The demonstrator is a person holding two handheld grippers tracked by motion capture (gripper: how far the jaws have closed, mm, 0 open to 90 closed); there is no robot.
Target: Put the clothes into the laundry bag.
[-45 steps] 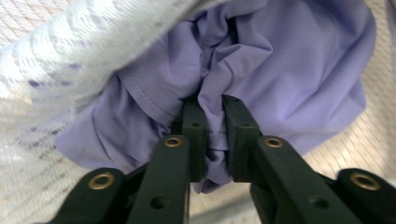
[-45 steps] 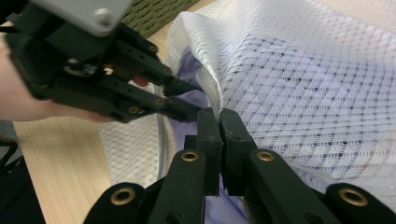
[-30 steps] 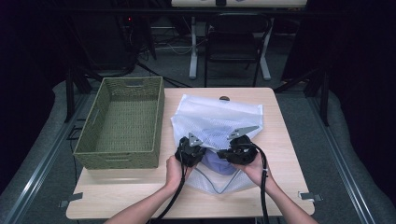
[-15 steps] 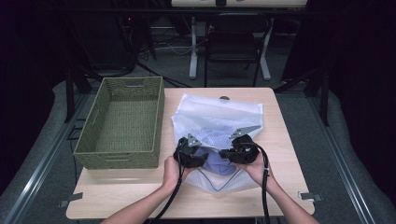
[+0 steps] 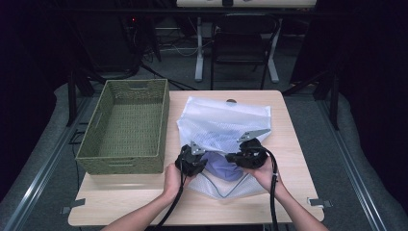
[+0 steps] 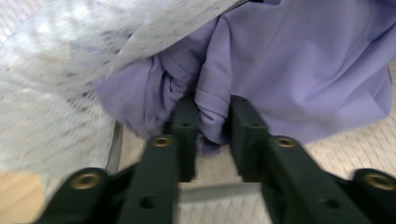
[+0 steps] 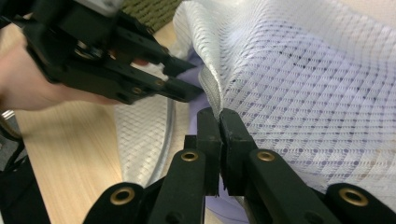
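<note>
The left hand-held gripper [image 6: 208, 123] pinches a fold of the garment [image 6: 299, 70] at the bag [image 5: 226, 125] mouth, worktop's 6 o'clock. The right hand-held gripper [image 7: 219, 116], clamped on mesh, may slip, dropping it over the garment.

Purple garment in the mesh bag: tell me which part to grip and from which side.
Grip the bunched fold at the near edge of the purple garment, coming in low through the open mouth of the mesh bag. That fold stands proud there, and the left gripper already has it between its jaws. The right gripper holds the upper mesh layer up, so the mouth is open.
</note>
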